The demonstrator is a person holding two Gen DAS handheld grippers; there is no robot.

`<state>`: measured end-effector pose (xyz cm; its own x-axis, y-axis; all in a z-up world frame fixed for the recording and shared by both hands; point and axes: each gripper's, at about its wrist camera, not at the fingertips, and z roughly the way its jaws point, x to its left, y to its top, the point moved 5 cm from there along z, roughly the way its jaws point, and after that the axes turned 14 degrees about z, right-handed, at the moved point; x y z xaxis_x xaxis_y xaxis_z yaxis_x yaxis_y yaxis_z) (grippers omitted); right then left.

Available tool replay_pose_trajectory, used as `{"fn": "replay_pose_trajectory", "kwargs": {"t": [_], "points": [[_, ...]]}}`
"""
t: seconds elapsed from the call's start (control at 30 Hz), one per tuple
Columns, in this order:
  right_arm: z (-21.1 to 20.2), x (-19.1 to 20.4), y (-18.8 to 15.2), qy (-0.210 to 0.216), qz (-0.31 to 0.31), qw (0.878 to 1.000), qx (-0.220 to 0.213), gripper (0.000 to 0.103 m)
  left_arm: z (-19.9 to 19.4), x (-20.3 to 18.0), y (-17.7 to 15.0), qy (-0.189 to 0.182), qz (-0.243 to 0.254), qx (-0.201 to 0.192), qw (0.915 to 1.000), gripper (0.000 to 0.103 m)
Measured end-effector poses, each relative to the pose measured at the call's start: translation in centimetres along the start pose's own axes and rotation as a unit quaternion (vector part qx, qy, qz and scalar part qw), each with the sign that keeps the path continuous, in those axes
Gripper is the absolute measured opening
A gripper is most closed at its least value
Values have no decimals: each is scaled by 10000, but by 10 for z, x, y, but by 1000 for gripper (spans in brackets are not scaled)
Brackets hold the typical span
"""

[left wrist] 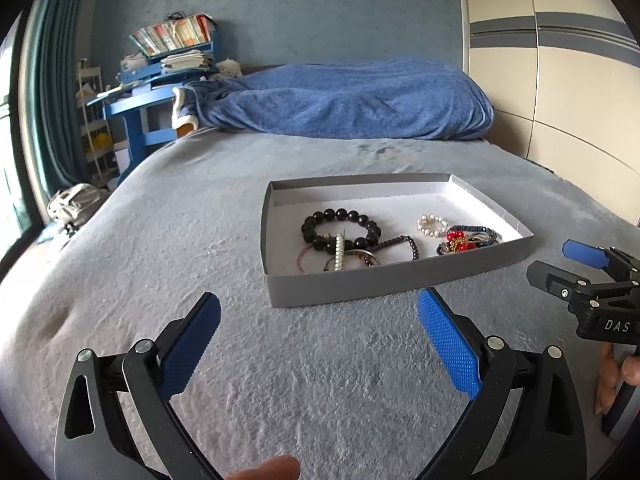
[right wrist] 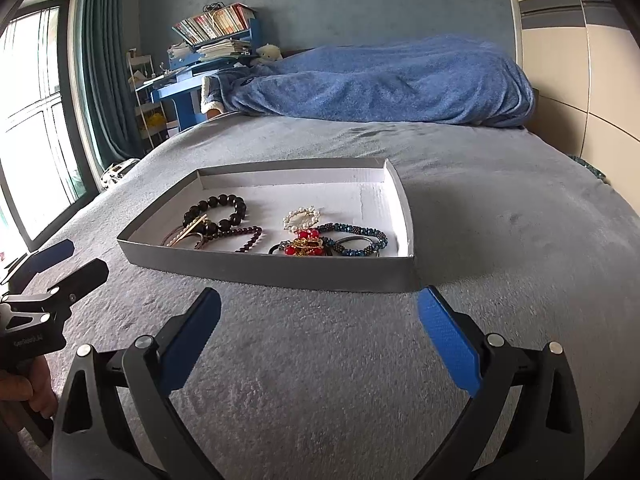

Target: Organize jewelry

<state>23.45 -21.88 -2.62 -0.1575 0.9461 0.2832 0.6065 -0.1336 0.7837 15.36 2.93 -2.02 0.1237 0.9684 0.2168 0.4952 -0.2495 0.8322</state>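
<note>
1. Jewelry lies in a shallow grey box (left wrist: 276,284) with a white inside, which sits on the grey bed (left wrist: 200,240).
2. A bracelet of large black beads (left wrist: 340,228) rests in the left part of the box, with a pearl bar (left wrist: 340,254) lying across its near edge and a thin dark bead strand (left wrist: 400,245) touching it on the right.
3. A small pearl ring-shaped piece (right wrist: 302,218) lies toward the middle, apart from the black beads.
4. A red and gold piece (right wrist: 306,245) sits in a tangle with a blue beaded bracelet (right wrist: 360,238) near the box's right front corner.
5. The left tool (left wrist: 318,344) hovers above the bed just in front of the box, its blue pads spread wide and gripping nothing.
6. The right tool (right wrist: 319,344) hangs likewise before the box, spread apart and empty.
7. A blue blanket (right wrist: 400,80) is heaped at the far end of the bed.
8. A blue desk (left wrist: 136,100) stacked with books stands beside the bed on the left.
</note>
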Motion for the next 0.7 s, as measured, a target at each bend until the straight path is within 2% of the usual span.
{"fn": "replay_pose_trajectory", "kwargs": {"t": [0.7], "points": [[-9, -1, -3, -52, -2, 9999, -160, 97, -2, -4, 0, 20, 99, -12, 9999, 98]]}}
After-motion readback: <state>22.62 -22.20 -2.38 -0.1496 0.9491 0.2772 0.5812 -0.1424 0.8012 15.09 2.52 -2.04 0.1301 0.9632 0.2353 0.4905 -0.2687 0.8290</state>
